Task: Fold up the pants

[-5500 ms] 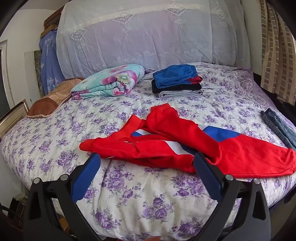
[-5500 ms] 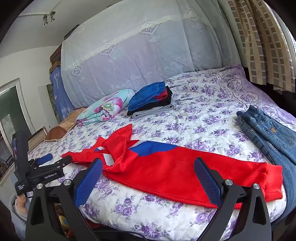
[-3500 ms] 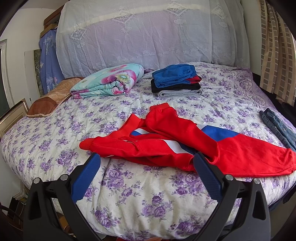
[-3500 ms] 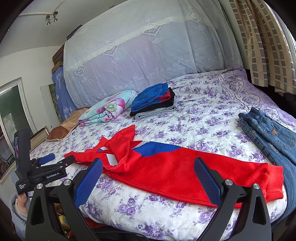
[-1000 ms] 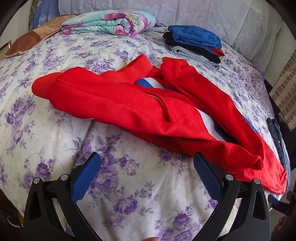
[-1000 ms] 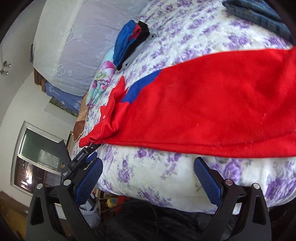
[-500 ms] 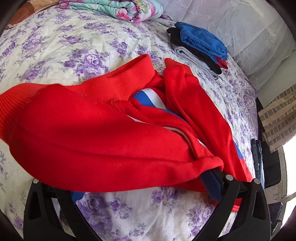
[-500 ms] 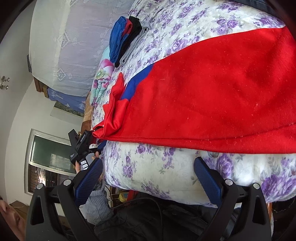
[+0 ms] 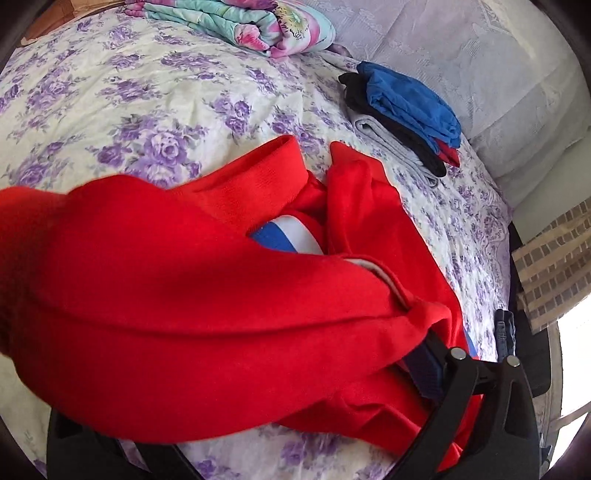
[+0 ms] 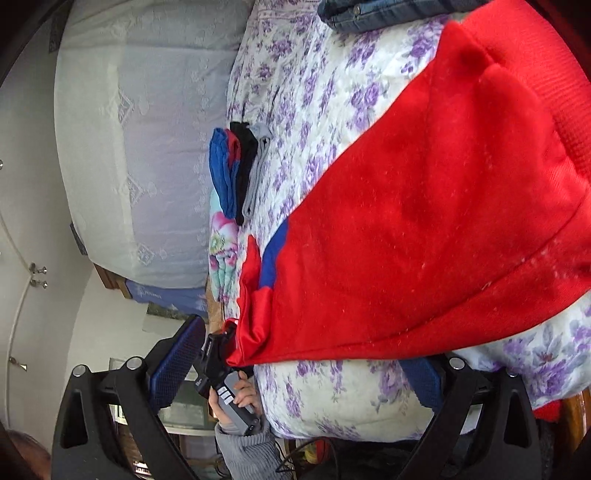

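Observation:
Red pants with a blue and white stripe lie crumpled across the flowered bed. My left gripper is open with a red leg lying between its jaws; the left finger is hidden under the cloth. In the right wrist view the pants fill the right side. My right gripper is open at the bed's front edge, its right finger just under the hem. The left gripper shows there at the other end of the pants.
A stack of folded clothes and a folded floral blanket sit farther back on the bed. Blue jeans lie at the bed's right side. A curtain hangs at the right.
Both grippers have moved in close to the pants. The left one has pushed its jaws around the red leg. The right one has rolled sideways and come up to the hem.

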### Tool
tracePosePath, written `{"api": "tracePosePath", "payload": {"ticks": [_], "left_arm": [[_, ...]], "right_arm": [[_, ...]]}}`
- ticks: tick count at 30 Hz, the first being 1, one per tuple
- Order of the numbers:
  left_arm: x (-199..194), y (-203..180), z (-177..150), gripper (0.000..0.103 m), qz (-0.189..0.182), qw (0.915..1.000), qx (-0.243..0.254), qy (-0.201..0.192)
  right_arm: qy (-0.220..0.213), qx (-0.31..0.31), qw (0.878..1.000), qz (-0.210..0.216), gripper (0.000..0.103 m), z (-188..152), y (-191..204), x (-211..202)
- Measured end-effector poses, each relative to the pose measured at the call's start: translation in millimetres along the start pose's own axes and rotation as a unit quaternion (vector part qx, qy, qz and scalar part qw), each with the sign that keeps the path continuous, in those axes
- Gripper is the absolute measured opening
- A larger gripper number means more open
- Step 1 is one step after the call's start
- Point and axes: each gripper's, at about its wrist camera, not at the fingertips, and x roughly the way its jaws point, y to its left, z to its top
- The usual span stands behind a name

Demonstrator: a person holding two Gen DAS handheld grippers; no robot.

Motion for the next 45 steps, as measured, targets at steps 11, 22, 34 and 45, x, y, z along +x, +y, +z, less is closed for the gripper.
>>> {"api": "tracePosePath", "payload": {"ticks": [11,22,34,45], "left_arm": [[-17.8,33.8,-2.6,0.034,-0.026,0.9995,-0.014,-0.013],[-37.0,39.5,10.9,0.014,-0.075,0.9957,-0.021,-0.05],[-110.1,79.0,50.7,0.015,0.006,0.9841,-0.035,-0.174],[-128.4,148.0,-13.1,0.068,0.017,0.9872,-0.091,-0.13]], "right_arm": [[-0.042,-0.157,0.983,-0.092,0.066,35.2,29.2,22.3],[-0.024,-0.205,0.974,-0.092,0.027,82.9,53.6,53.2],[-0.01,-0.305,0.952,-0.031,0.019,128.0,153.9,123.6],[-0.047,-0.214,0.965,-0.143,0.051,128.2,68.1,64.8]]}}
